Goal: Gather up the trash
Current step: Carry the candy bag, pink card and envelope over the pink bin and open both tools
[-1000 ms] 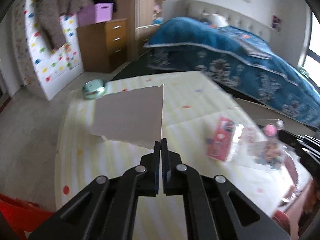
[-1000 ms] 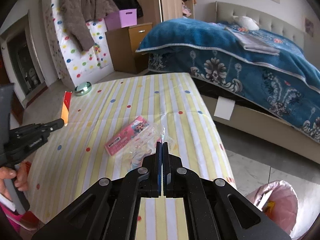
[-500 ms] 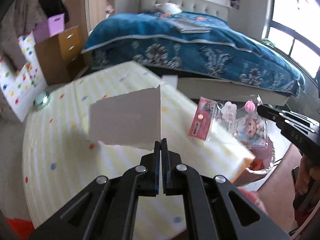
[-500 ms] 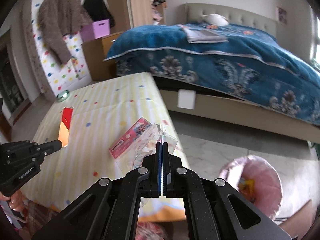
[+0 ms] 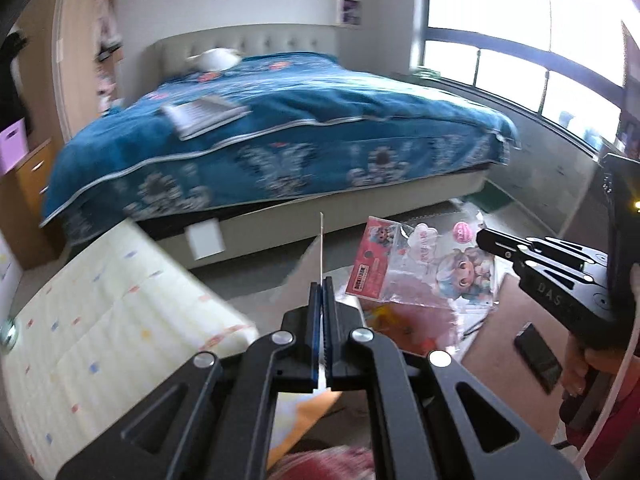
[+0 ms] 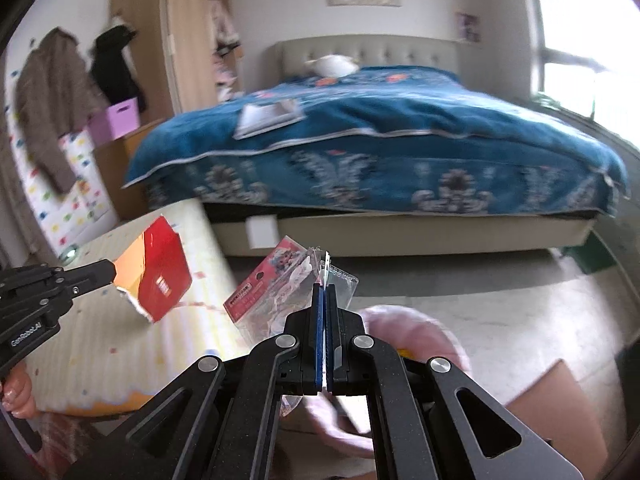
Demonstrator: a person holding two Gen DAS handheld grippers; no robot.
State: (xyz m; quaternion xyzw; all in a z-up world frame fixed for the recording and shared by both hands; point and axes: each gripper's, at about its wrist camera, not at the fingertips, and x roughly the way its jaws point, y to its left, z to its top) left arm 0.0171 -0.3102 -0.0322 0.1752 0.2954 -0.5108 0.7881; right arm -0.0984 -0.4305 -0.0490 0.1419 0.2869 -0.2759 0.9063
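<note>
Since both pieces are pinched only by a thin edge, my worry is one slipping out short of the pink trash bag (image 6: 416,320) on the floor below, or the cardboard catching its rim. My left gripper (image 5: 321,280) is clamped on a torn cardboard scrap (image 6: 154,274), red and orange on one side, hanging in the air beside the striped table (image 5: 100,300). My right gripper (image 6: 325,286) is clenched on a crinkly clear toy wrapper (image 5: 420,268) with a pink doll card, hovering above the bag.
</note>
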